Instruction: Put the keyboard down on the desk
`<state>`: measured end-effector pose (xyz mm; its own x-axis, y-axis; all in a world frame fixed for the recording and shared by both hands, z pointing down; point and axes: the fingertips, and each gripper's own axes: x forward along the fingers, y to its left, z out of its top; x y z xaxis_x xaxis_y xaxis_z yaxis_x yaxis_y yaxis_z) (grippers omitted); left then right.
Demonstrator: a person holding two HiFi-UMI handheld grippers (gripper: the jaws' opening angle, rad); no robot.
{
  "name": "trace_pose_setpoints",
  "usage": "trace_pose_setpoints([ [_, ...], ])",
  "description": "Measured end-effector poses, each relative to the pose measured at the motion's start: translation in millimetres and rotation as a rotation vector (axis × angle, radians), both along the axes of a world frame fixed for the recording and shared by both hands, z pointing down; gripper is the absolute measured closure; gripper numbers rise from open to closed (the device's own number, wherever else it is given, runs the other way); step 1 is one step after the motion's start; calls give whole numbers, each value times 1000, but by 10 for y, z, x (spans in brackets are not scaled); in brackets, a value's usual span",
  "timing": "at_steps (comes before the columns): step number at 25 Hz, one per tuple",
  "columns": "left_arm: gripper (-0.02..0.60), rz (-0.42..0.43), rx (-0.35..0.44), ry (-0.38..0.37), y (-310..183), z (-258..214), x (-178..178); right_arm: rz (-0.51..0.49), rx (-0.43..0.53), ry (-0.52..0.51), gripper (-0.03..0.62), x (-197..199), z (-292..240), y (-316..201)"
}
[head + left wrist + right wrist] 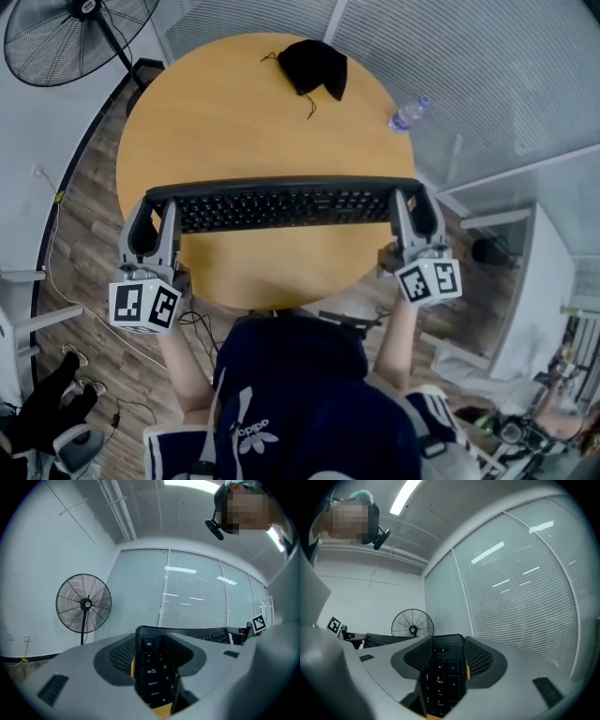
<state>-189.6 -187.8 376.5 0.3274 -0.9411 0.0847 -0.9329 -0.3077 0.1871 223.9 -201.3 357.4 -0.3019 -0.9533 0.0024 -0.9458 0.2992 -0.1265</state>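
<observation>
l gripper (157,210) jaws clamped on esc end of keyboard (281,204), r gripper (413,202) jaws clamped on numpad end. both forearms out fwd, parallel, jaws pointing away from body. keyboard level across near half of round desk (234,112); contact w/ desk unclear.
</observation>
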Motion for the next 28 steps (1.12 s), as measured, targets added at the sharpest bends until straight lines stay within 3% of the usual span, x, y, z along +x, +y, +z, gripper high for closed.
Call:
trace_pose_setpoints([
  [12, 402, 2, -47, 8, 25, 162, -26, 8, -27, 11, 385, -43, 127, 39],
  [15, 402, 6, -85, 5, 49, 342, -30, 18, -64, -38, 385, 0, 386, 84],
  [28, 402, 36, -300, -2, 18, 1325, -7, 41, -261, -26, 385, 28, 1355, 63],
])
